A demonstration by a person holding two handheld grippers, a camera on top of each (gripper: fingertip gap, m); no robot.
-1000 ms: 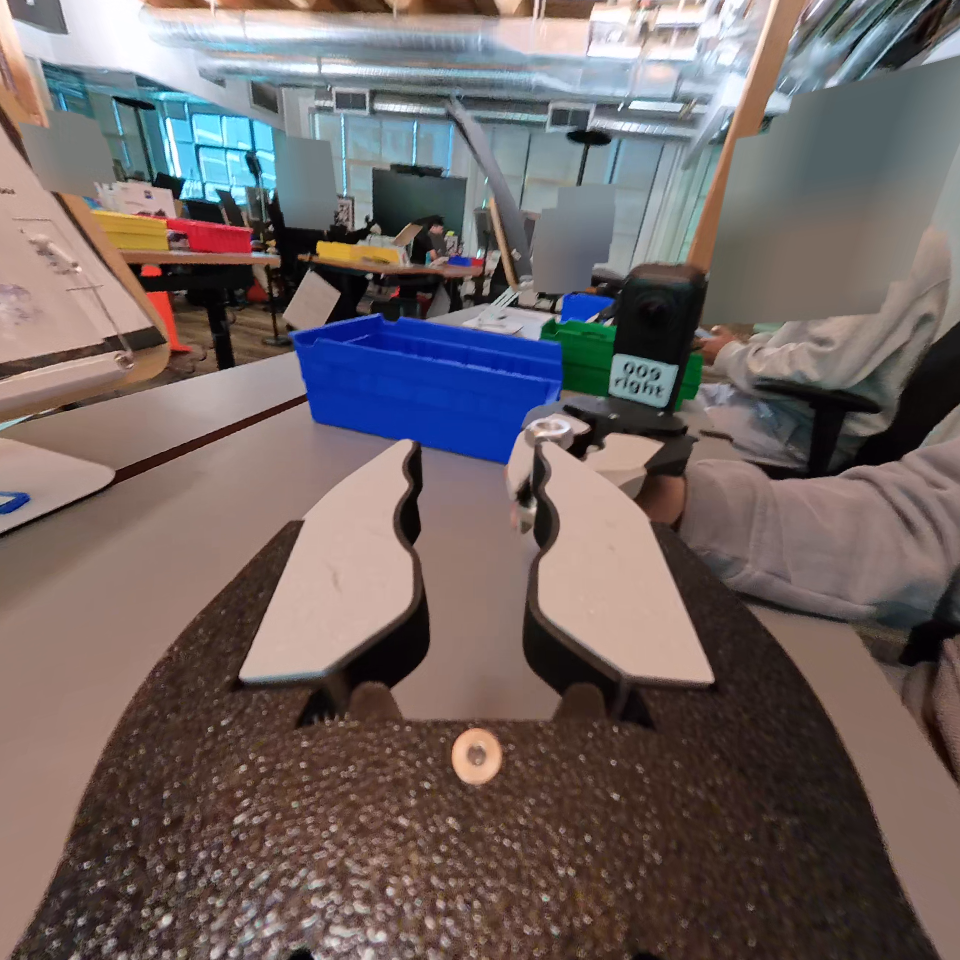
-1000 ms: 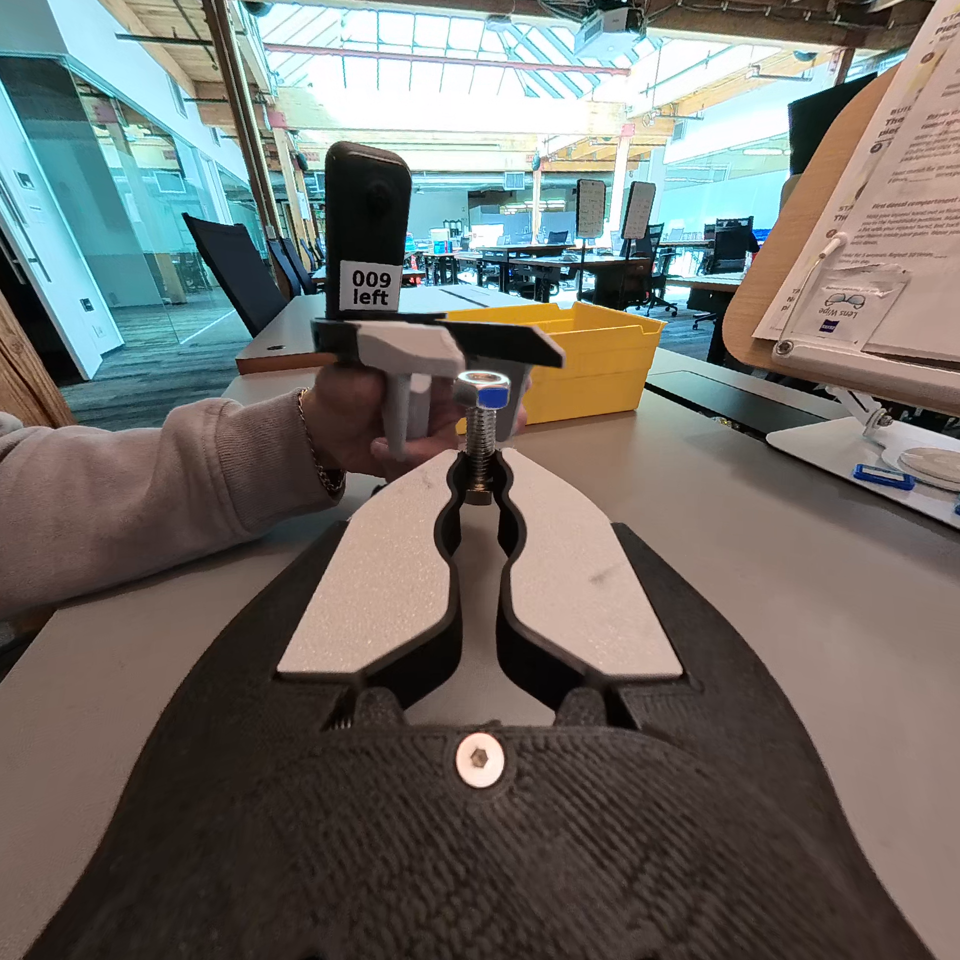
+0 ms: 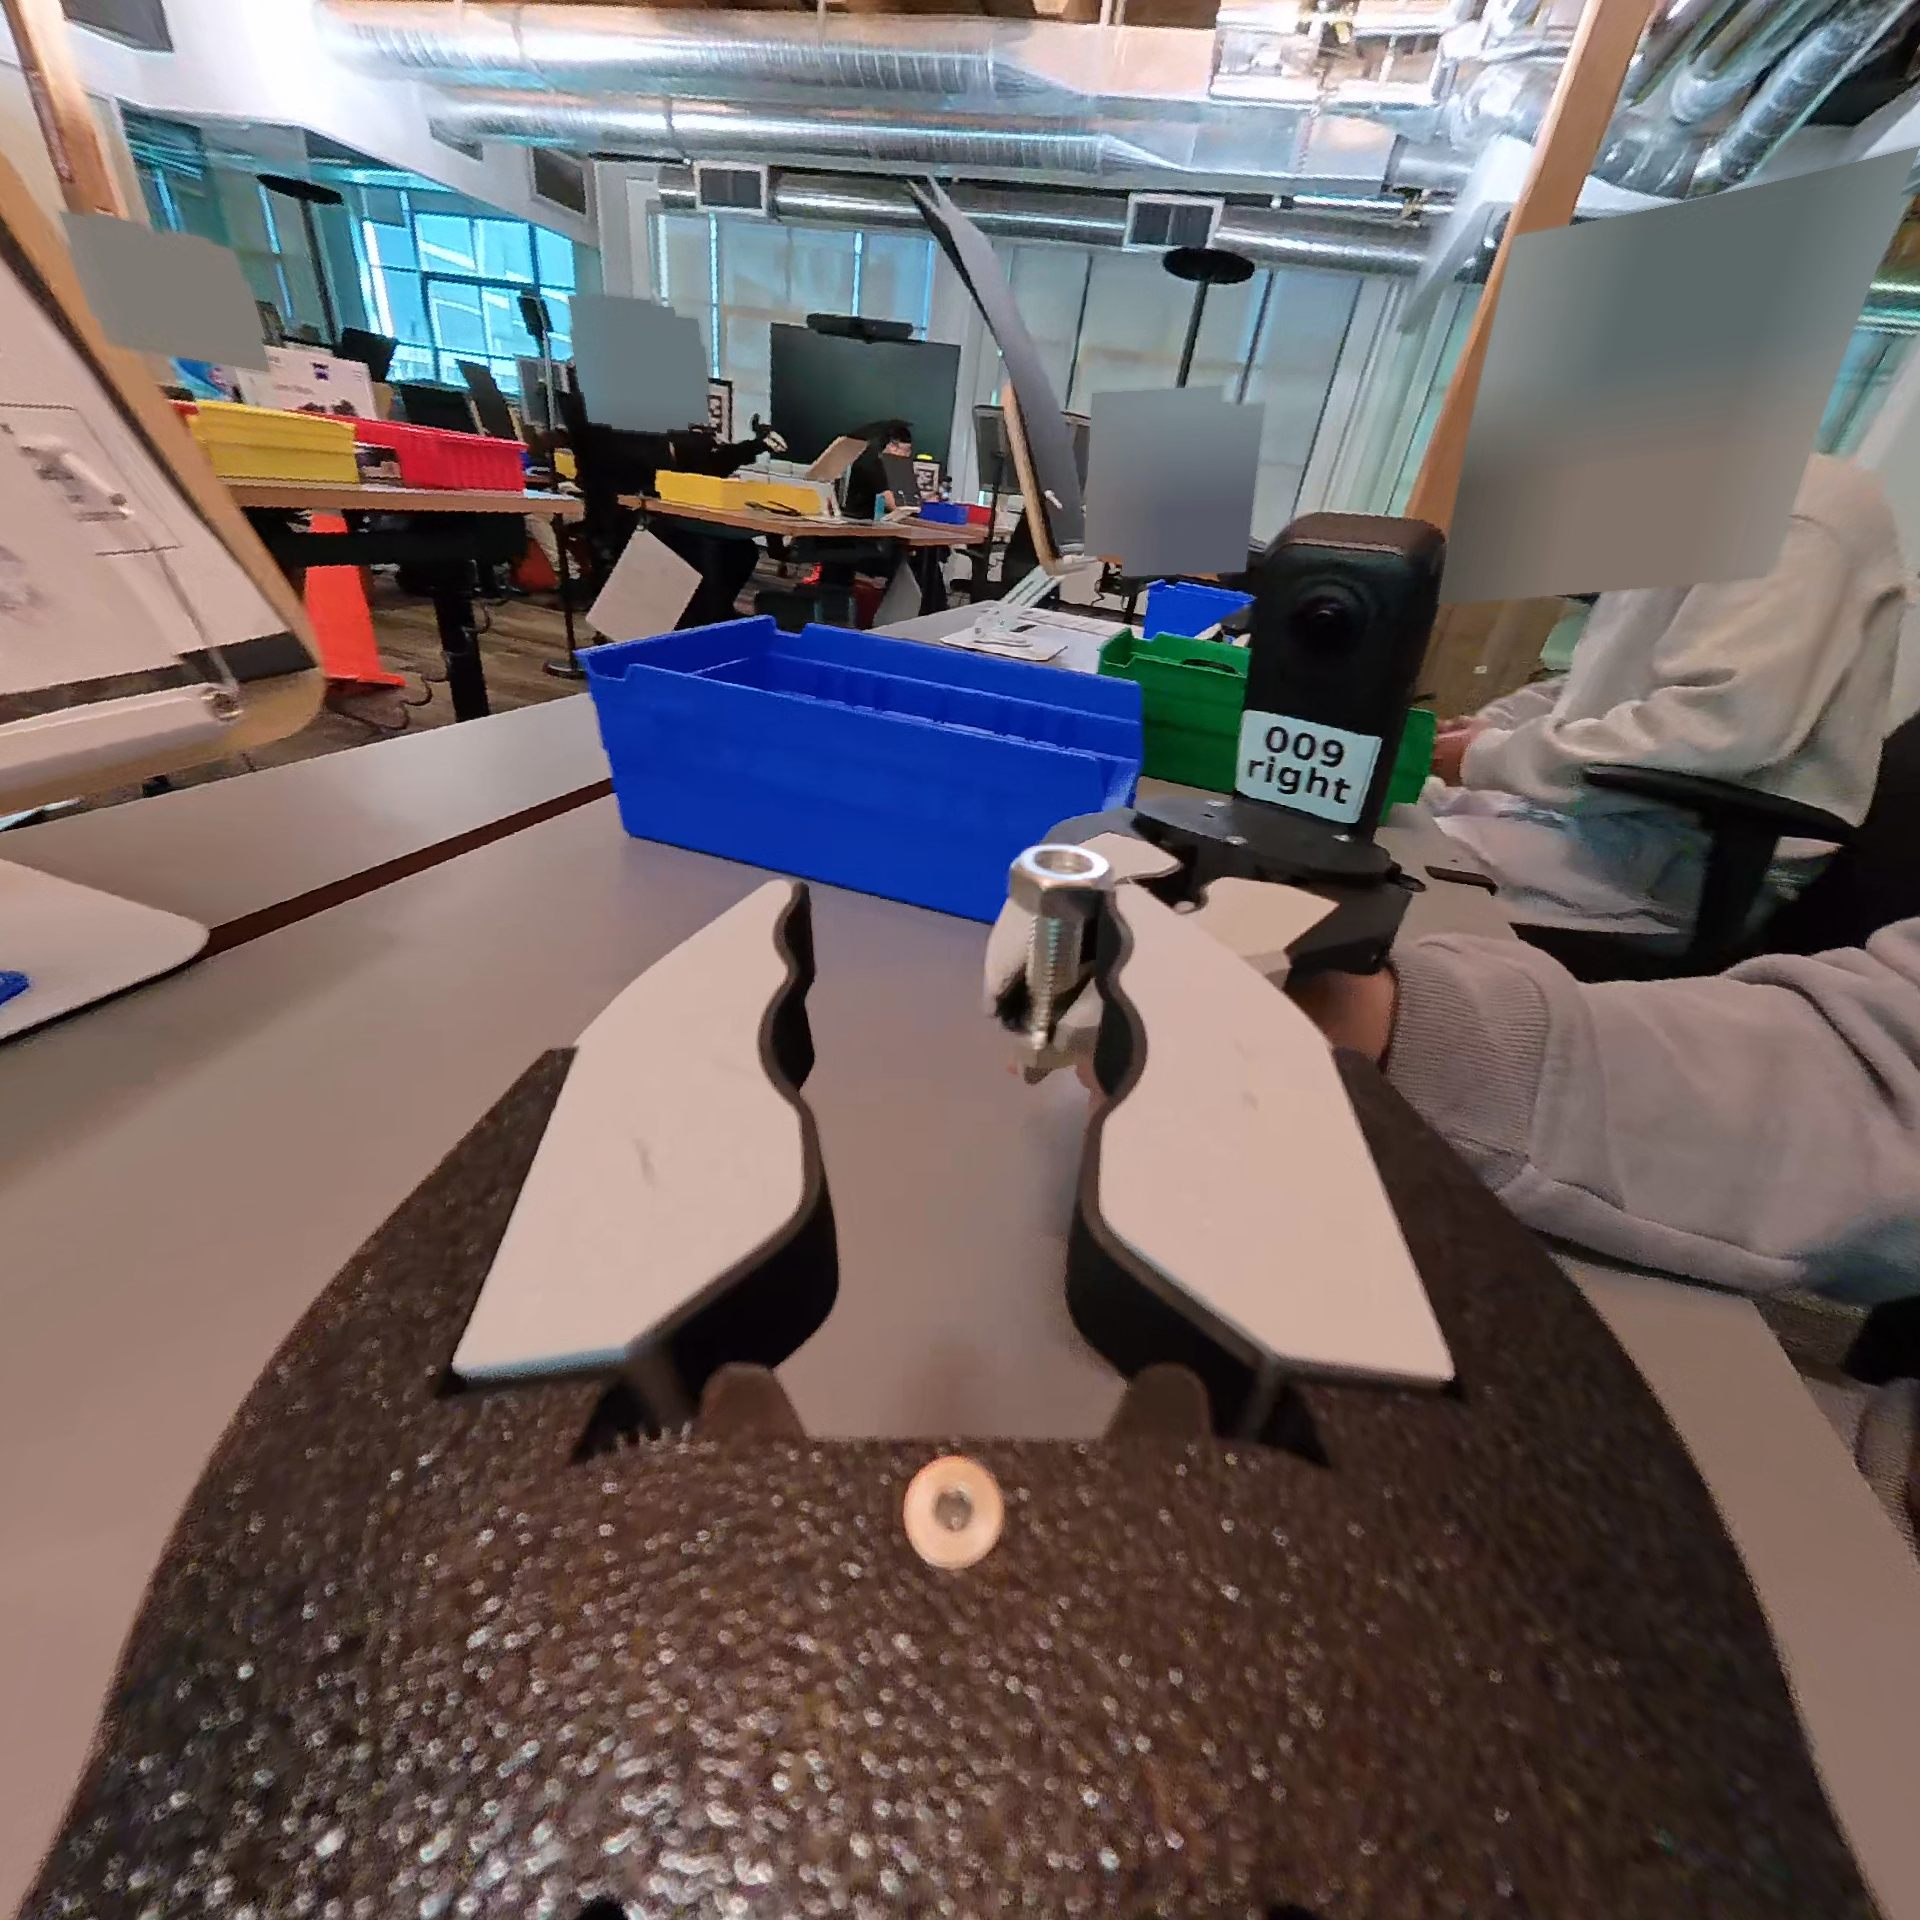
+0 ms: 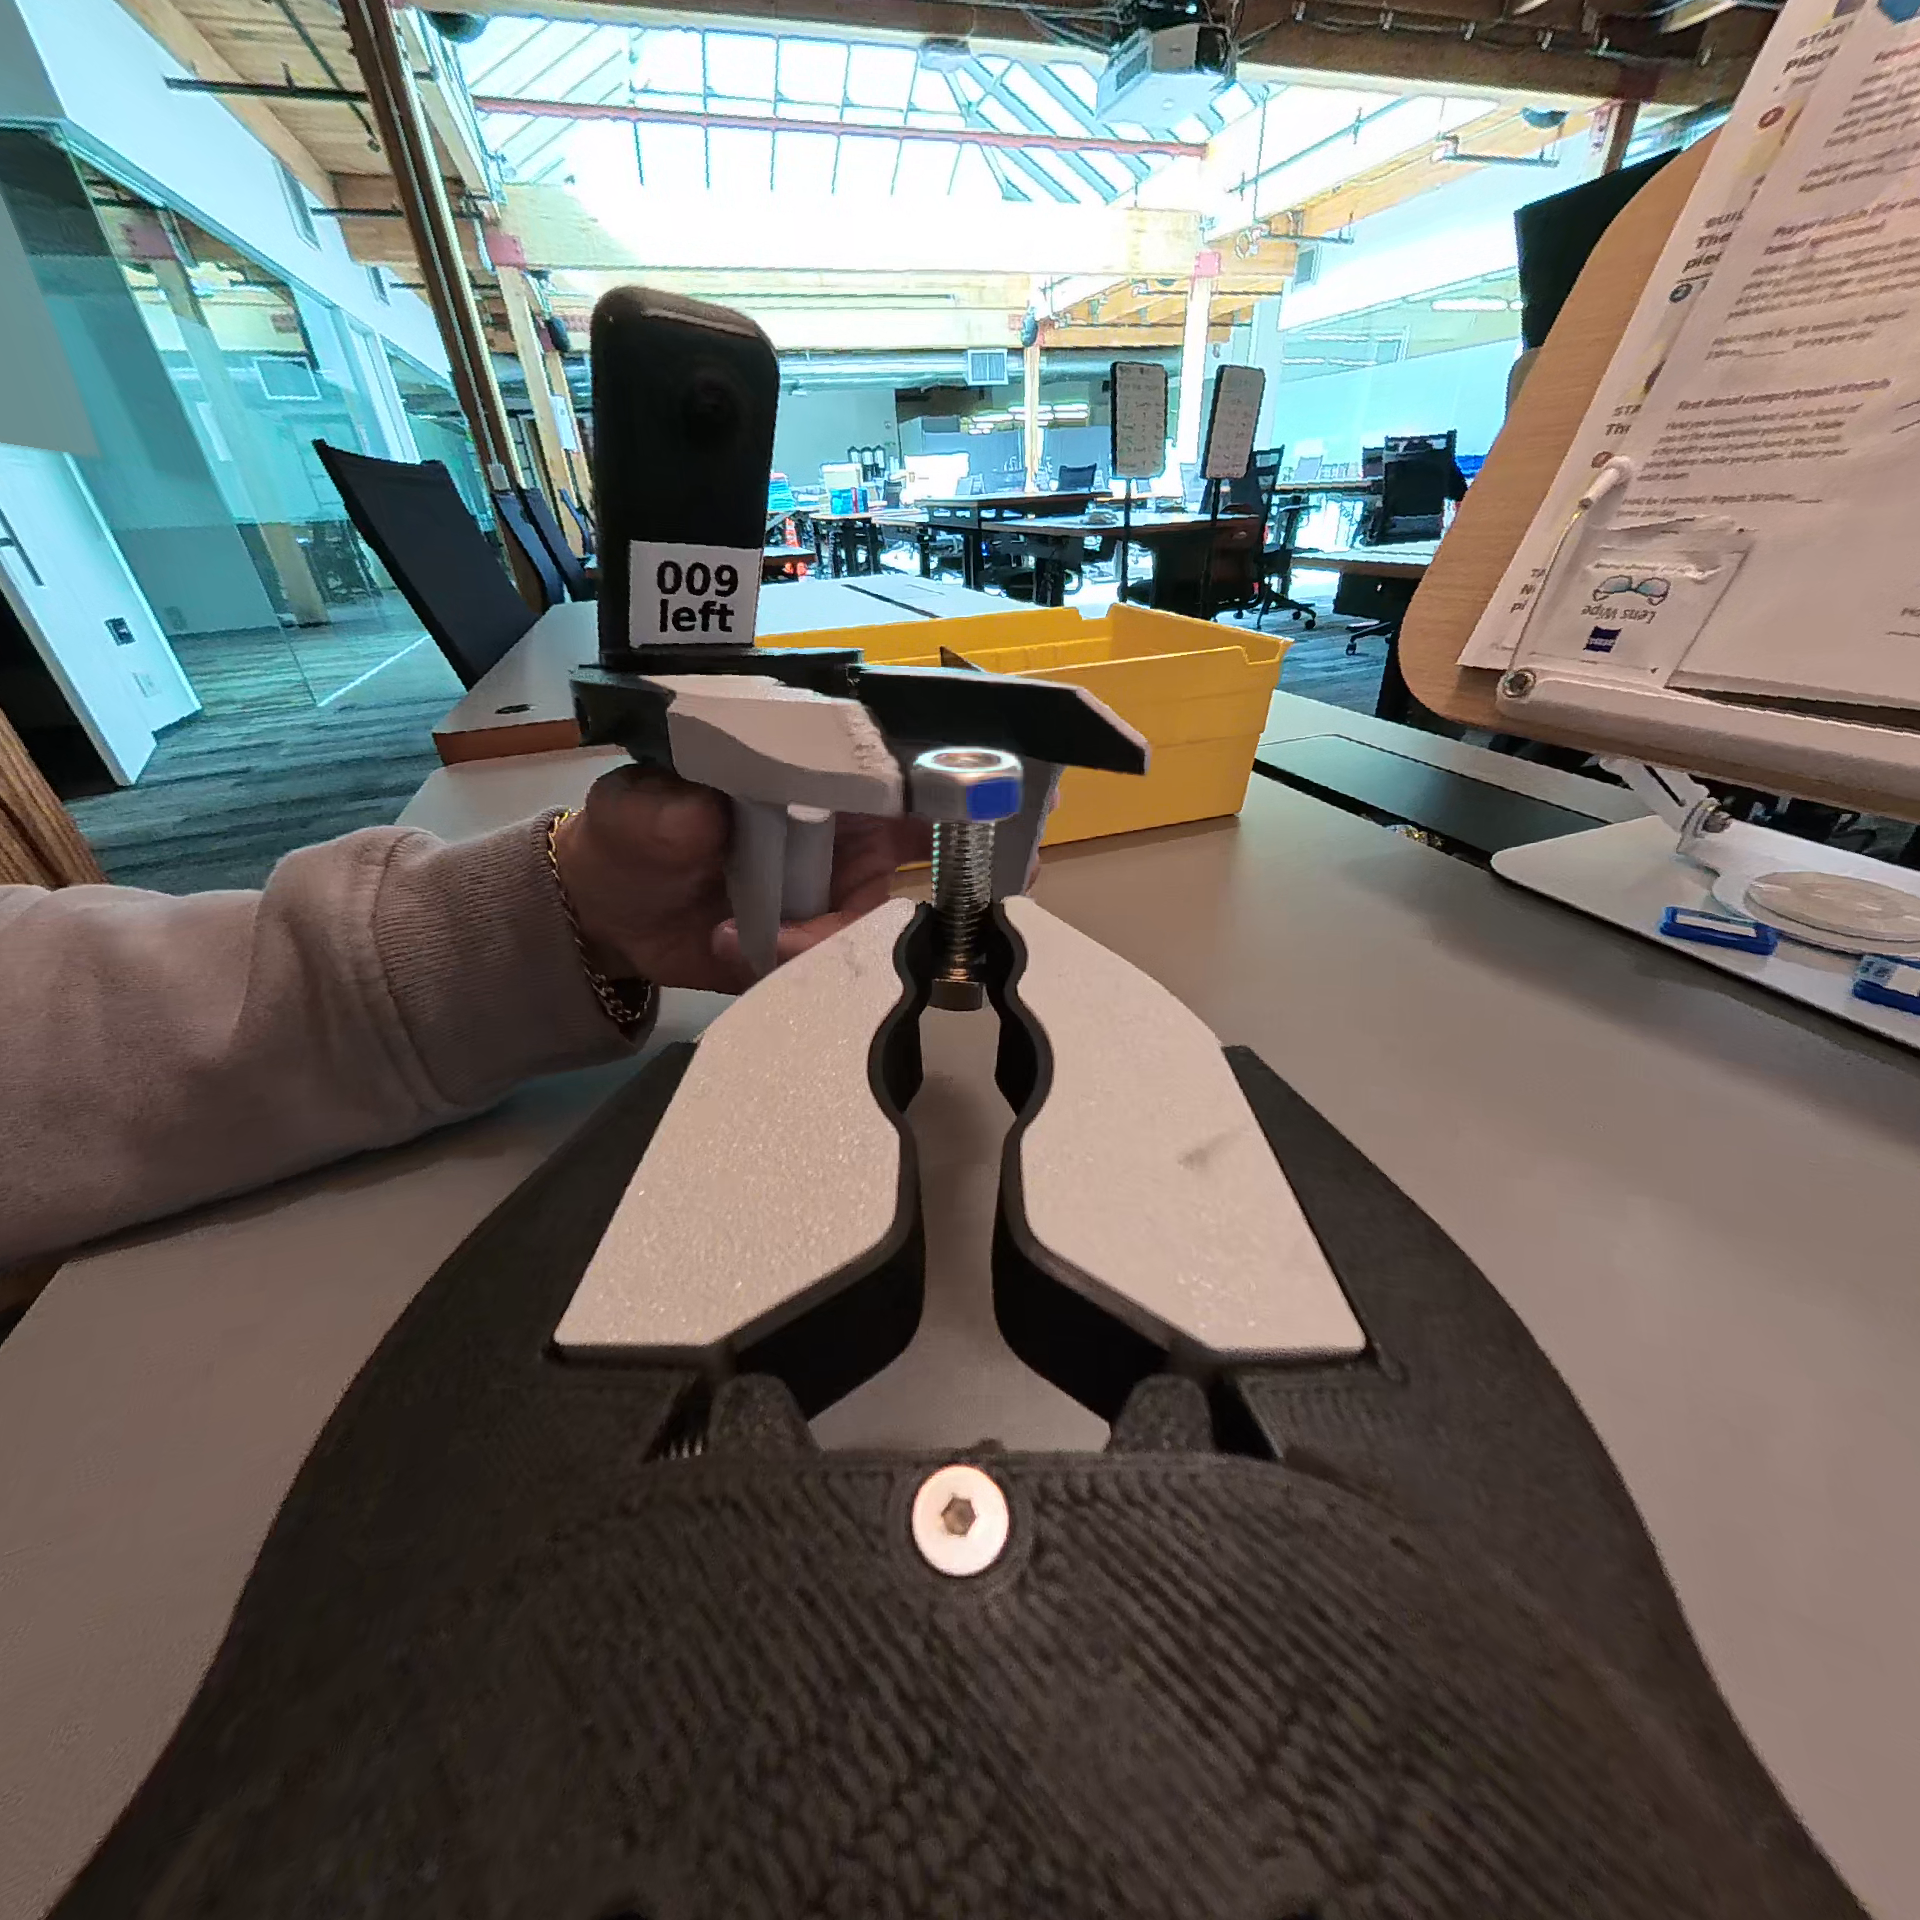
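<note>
I am seeing a white label (image 3: 1304, 774) with black print sticking on the black camera (image 3: 1340, 623) riding on my right gripper (image 4: 958, 935). A matching white label (image 4: 694, 601) is sitting on the black camera (image 4: 681, 416) atop my left gripper (image 3: 945, 935). Printed sheets (image 4: 1787, 343) are leaning on the wooden board (image 4: 1538, 436) to my right, with a small printed packet (image 4: 1652, 603) bearing a blue logo clipped under them. I am leaving all the wording unquoted; the sheets' small print is blurring anyway.
</note>
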